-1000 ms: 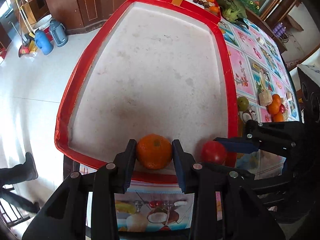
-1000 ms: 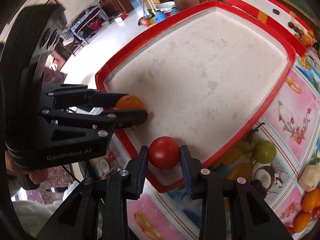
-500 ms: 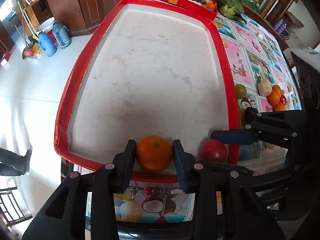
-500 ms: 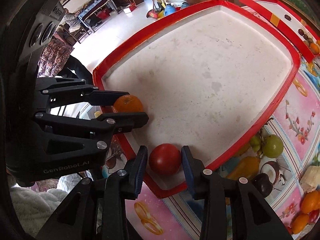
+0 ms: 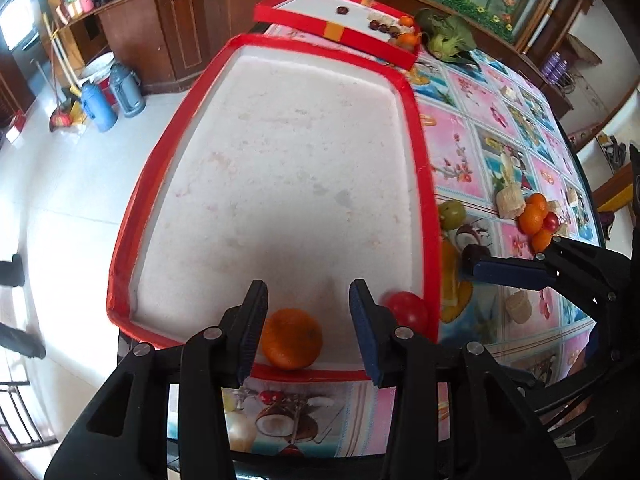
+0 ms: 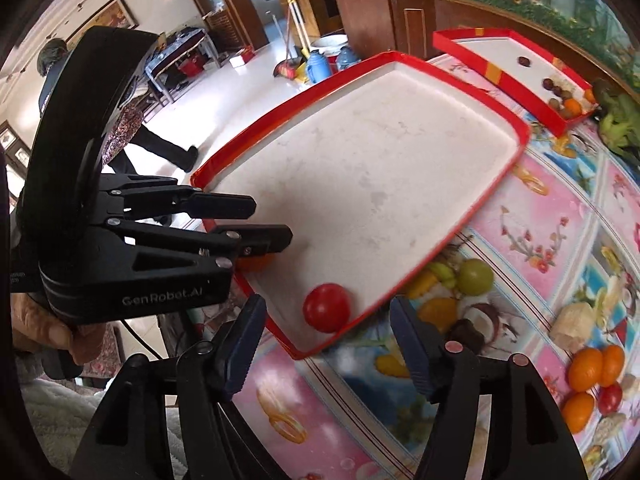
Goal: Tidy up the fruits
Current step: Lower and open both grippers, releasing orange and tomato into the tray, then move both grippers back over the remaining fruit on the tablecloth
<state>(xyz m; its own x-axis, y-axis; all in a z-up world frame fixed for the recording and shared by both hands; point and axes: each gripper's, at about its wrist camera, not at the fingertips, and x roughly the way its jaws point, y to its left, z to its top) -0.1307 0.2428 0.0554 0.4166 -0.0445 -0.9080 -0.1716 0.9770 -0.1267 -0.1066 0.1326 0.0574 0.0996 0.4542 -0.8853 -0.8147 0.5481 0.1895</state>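
Both fruits are down in the big white tray with the red rim [image 5: 424, 184], and that is the change that matters; a second ago my left gripper [image 5: 308, 320] was pinching the round orange tangerine [image 5: 292, 338] and my right gripper [image 6: 326, 340] was pinching the smooth red tomato [image 6: 327, 307]; now both sets of jaws are opening. In the left wrist view the tangerine sits on the tray floor against the near rim, between the blue pads; a clear gap shows on its right side, while the left pad looks close to or just off the skin; I judge it released. In the right wrist view the jaws are spread wide, well clear of the tomato, which rests in the tray's near corner beside the rim; the right gripper has also pulled back and up from it.

So I read this pair as placed; neither fruit appears to be rolling, though the tomato is slightly blurred in the left view. More remains: a green round fruit [image 6: 475, 277] just outside the rim, and a cluster of small orange and red fruits [image 6: 596, 384] further along the flowered tablecloth [image 6: 540, 216].
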